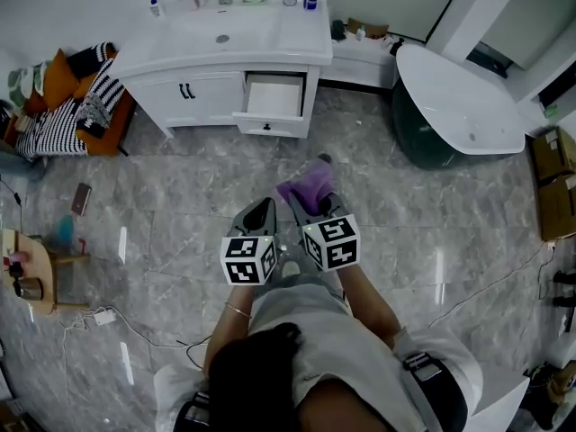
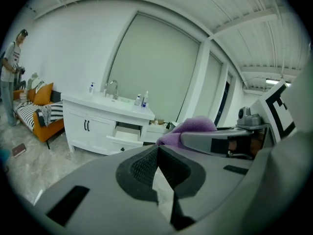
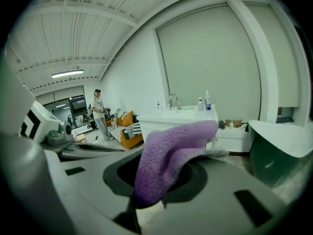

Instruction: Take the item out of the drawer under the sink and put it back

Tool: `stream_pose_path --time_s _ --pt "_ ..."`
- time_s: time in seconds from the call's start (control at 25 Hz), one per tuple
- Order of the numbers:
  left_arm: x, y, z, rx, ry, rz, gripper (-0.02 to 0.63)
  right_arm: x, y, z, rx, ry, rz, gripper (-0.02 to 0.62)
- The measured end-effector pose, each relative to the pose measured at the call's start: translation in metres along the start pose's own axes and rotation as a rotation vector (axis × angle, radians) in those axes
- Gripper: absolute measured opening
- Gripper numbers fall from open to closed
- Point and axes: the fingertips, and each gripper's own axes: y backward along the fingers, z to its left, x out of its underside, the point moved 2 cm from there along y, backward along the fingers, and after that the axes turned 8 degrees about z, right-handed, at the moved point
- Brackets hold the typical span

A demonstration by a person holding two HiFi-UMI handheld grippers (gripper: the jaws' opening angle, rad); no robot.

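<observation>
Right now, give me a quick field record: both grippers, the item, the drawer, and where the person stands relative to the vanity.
left gripper: jaws together, nothing between them
right gripper: closed on the purple cloth
purple cloth: folded over the right jaws, drooping past the tips, clear of the floor
drawer: pulled open under the sink, inside looks bare in the head view
vanity doors: closed
stance: back from the vanity, a stretch of grey tile floor in between, both grippers pointing toward the drawer
task stage: cloth out of the drawer, not yet returned

Drawer (image 1: 274, 98) under sink (image 1: 211, 27), cloth (image 1: 307, 183) in right tool (image 1: 316, 202) before it, bathtub (image 1: 454, 106) right, sofa (image 1: 56, 122) left
</observation>
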Motion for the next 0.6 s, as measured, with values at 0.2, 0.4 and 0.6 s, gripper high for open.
stream_pose_path --time_s 0.2,0.4,0.6 --pt "0.0 -0.007 0.002 -0.015 0.013 0.007 0.005 -0.001 -0.004 -0.009 -0.006 -0.001 0.006 0.114" --pt "-0.004 -0.011 0.006 -0.033 0.008 0.006 0.005 -0.001 -0.004 -0.011 -0.01 -0.001 0.01 0.114" --pt "-0.006 -0.018 0.01 -0.027 0.011 0.002 0.005 0.002 -0.009 -0.016 0.004 -0.009 0.011 0.114"
